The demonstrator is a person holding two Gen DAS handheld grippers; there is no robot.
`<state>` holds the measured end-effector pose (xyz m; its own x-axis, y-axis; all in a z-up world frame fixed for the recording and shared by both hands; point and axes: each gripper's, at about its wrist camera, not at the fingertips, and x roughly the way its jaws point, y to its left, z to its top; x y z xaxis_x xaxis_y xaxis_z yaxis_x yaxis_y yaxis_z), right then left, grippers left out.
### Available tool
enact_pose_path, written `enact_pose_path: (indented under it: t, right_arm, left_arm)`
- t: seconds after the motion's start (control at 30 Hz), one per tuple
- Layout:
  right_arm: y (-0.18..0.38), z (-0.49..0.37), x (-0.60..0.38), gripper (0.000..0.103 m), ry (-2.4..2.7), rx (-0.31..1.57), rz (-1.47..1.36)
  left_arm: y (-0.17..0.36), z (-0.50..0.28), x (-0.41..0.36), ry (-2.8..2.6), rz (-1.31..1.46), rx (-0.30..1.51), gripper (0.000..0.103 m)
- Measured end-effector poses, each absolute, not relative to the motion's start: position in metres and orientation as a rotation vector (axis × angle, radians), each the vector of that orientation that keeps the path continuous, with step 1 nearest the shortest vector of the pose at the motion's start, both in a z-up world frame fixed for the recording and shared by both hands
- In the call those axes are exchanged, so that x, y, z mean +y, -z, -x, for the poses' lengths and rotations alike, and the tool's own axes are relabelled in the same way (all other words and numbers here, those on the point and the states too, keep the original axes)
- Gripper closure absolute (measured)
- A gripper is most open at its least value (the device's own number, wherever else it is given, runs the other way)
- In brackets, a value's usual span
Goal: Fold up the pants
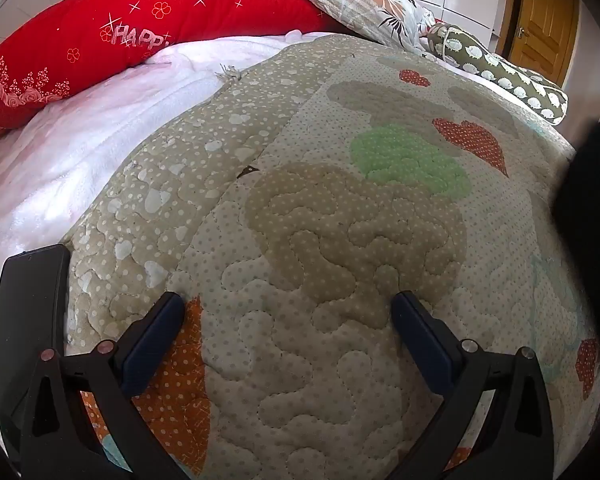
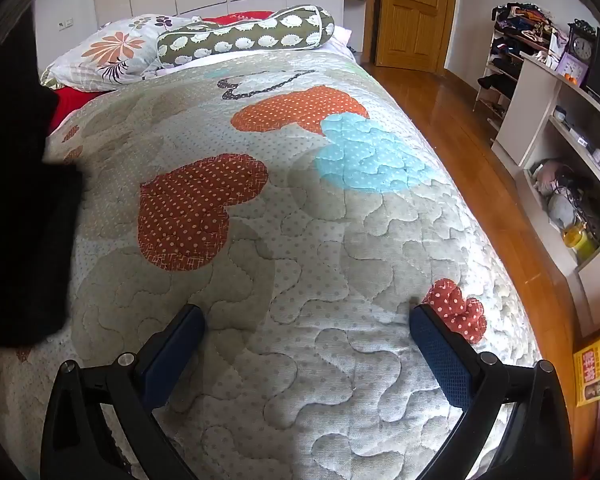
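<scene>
- Nearest the lens in the left wrist view, the left gripper [image 1: 287, 302] hangs tilted down over the quilt [image 1: 340, 264], its jaws spread wide with nothing between them (only stitched fabric shows in the gap).
- The right gripper [image 2: 307, 316] does the same on its side: jaws fully apart, empty, pointing down at the quilt.
- The pants [image 2: 20, 200] look to be the black mass at the left edge of the right view and the right edge of the left view. That puts them between the two grippers, and neither one touches them.
- They are blurred and cropped by the frame, so I cannot tell waistband from legs, nor whether they lie flat or hang.
- The step in hand seems to be the first reach, as nothing is folded yet. To do it well, bring both grippers in toward that dark cloth, keep them wide until an edge sits well inside, and pinch the pants alone (the quilt is soft and could be caught too).
- Taking matching points, such as the two waist corners, should keep the fold square.
- Farther off lie a red pillow [image 1: 100, 40], a floral pillow [image 2: 108, 52] and a green bolster [image 2: 244, 36], all well apart from the work.
</scene>
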<state>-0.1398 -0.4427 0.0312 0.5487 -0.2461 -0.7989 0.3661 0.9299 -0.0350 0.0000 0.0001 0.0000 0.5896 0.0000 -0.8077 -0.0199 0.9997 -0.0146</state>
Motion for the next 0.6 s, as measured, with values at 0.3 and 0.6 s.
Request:
enact_pose_path:
  t: [0.3, 0.6]
  right_arm:
    - [-0.0313, 0.1396, -0.4415, 0.0, 0.365, 0.922, -0.14]
    - [-0.0308, 0.1407, -0.4423, 0.0, 0.364, 0.922, -0.141]
  left_arm:
    - [0.0, 0.0001, 0.0, -0.012, 0.023, 0.94, 0.0]
    - [-0.0018, 0.0002, -0.0014, -0.014, 0.02, 0.941, 0.0]
